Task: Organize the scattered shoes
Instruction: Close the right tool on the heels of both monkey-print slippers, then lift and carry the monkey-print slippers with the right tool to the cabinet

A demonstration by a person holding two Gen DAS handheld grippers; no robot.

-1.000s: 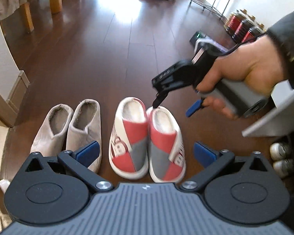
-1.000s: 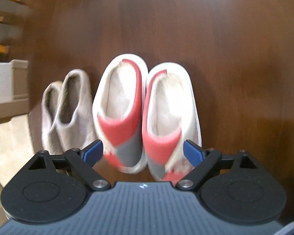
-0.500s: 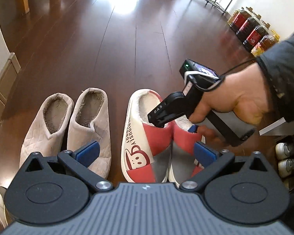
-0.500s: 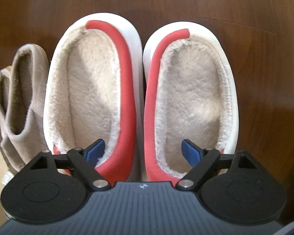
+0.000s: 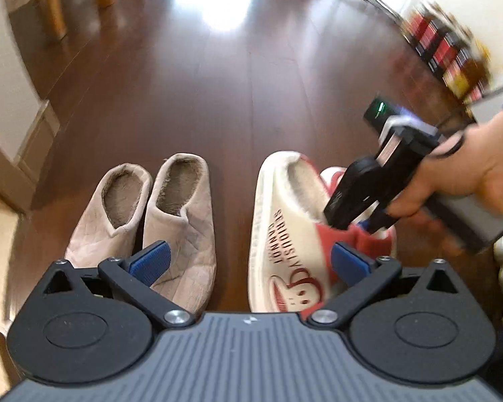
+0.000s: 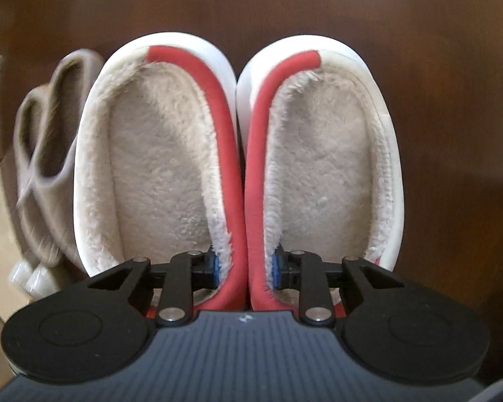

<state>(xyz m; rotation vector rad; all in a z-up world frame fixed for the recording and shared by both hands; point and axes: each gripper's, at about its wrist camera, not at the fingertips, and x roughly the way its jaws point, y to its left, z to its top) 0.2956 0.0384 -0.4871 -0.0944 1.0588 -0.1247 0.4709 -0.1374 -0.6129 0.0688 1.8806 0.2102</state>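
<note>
Two pairs of shoes stand on the dark wooden floor [image 5: 218, 93], toes toward the camera. The beige slippers [image 5: 144, 214] are quilted, soft and closed-toed, lying side by side and touching. Just beside them, with a strip of floor between, sit the white slippers [image 6: 238, 154], which have red and grey uppers, red trim along the inner edges, a cartoon print on one sidewall and fleecy cream lining. Their inner walls are pressed together.
</note>
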